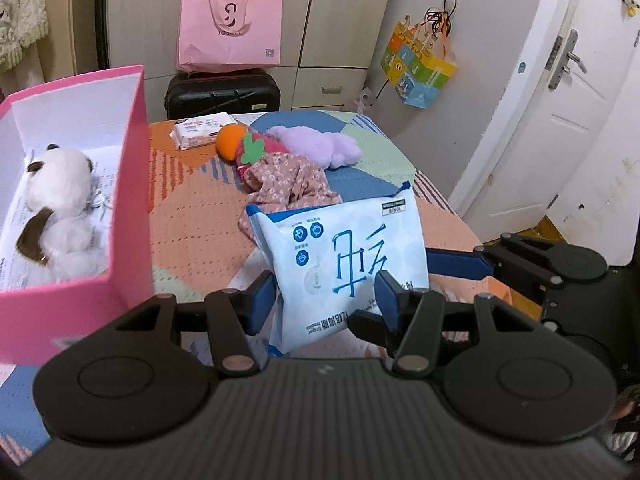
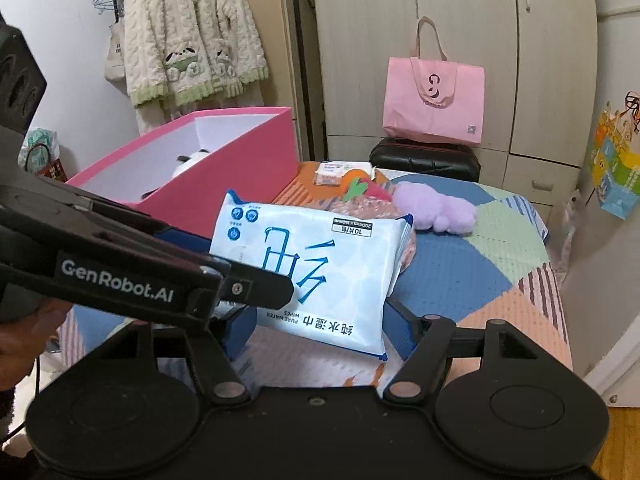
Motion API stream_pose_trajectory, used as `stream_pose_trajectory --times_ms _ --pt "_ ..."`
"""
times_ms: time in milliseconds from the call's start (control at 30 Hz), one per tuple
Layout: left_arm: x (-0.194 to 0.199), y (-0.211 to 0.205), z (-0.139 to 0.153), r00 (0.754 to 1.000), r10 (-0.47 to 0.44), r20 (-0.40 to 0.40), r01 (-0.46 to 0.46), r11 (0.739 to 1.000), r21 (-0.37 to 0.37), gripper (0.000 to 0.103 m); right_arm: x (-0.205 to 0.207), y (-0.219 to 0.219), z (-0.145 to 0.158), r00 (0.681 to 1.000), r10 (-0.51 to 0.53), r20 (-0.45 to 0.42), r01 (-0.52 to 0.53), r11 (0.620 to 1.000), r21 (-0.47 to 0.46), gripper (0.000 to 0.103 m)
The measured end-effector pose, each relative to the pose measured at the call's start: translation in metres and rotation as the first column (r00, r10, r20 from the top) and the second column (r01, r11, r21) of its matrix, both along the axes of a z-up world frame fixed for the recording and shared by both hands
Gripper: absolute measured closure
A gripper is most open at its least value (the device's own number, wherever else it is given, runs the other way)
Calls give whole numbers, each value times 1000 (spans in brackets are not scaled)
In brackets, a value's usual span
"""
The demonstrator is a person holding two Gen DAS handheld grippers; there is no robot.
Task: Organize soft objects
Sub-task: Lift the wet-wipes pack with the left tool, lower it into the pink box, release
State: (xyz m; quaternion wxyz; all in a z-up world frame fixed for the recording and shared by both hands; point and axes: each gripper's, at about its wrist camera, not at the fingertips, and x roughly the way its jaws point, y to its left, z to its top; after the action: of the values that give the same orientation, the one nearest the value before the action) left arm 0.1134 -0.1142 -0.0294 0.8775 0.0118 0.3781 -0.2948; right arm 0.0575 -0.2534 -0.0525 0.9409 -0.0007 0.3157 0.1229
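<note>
A blue-and-white wipes pack [image 1: 340, 248] hangs above the patchwork bed [image 1: 192, 232]. My left gripper [image 1: 324, 296] is shut on its lower end, one blue pad on each side. In the right wrist view one left finger [image 2: 256, 294] lies across the front of the pack [image 2: 320, 264]. My right gripper [image 2: 316, 316] stands open around the pack's lower edge, its pads just beside it. A finger of the right gripper [image 1: 460, 260] reaches in from the right. To the left stands the pink box [image 1: 128, 184], open-topped, with a white and brown plush toy [image 1: 60, 208] inside.
Further back on the bed lie a floral cloth [image 1: 288, 180], an orange plush [image 1: 232, 140], a purple plush [image 1: 320, 146] and a second wipes pack [image 1: 200, 128]. Behind the bed a black suitcase [image 1: 222, 92] carries a pink bag [image 1: 230, 28]. A white door [image 1: 560, 120] is at right.
</note>
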Motion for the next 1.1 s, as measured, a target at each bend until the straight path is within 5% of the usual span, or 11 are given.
stream_pose_trajectory --times_ms 333,667,1100 --pt "-37 43 3 1000 4 6 -4 1000 -11 51 -25 39 1 998 26 -48 -27 1000 -7 29" --pt "-69 98 23 997 52 65 -53 999 2 50 -43 100 24 994 102 33 -100 993 -61 29" --pt "-44 155 73 964 135 229 -143 990 16 46 9 160 69 966 214 147 -202 975 -94 26"
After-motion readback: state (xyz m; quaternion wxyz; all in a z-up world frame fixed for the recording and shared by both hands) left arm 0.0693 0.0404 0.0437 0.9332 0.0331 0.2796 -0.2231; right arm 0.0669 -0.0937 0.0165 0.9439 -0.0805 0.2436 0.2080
